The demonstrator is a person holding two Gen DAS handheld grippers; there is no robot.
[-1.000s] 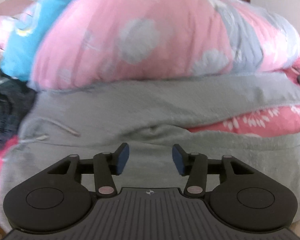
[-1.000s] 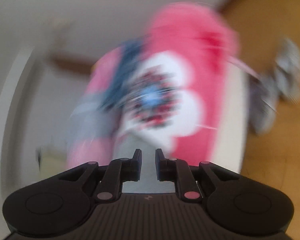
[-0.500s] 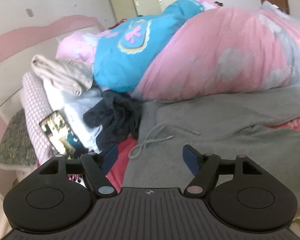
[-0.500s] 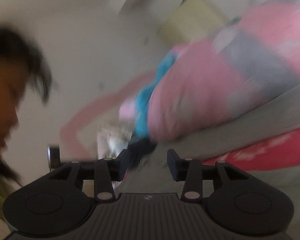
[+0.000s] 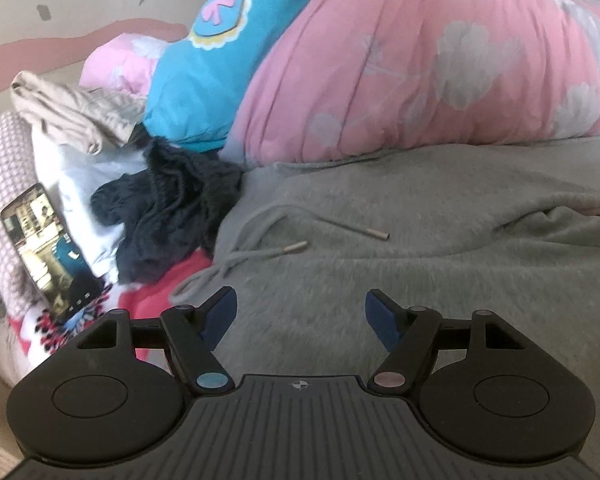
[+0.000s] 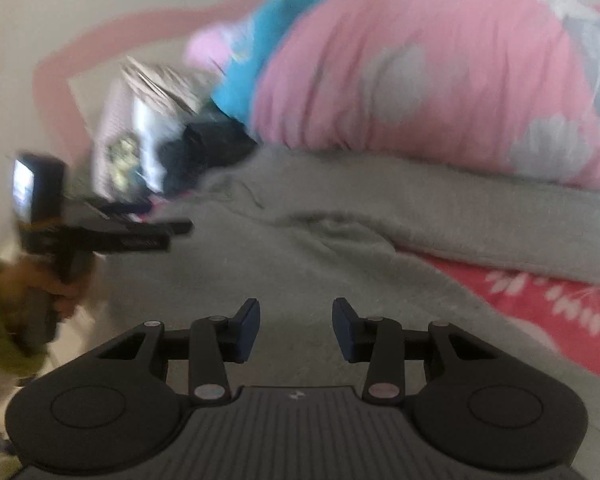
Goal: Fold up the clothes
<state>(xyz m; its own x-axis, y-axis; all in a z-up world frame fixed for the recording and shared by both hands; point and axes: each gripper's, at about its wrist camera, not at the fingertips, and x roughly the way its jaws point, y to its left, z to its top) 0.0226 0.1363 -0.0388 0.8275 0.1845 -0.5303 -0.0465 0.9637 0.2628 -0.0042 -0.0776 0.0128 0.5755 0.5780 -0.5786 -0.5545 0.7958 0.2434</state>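
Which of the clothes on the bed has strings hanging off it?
The grey sweatpants, spread flat across the bed. Their two drawstrings lie loose on top. The dark knit garment and the beige one are crumpled and show no strings.

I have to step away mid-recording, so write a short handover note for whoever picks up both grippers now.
Left gripper: open, empty, over the grey sweatpants near the drawstring.
Right gripper: open, empty, jaws lately opened, over the same pants.
Sweatpants lie spread and rumpled on the bed, below the pink duvet; a dark knit garment is heaped to their left.
Done: no fold visible.
Left: grip the pants, fold them.
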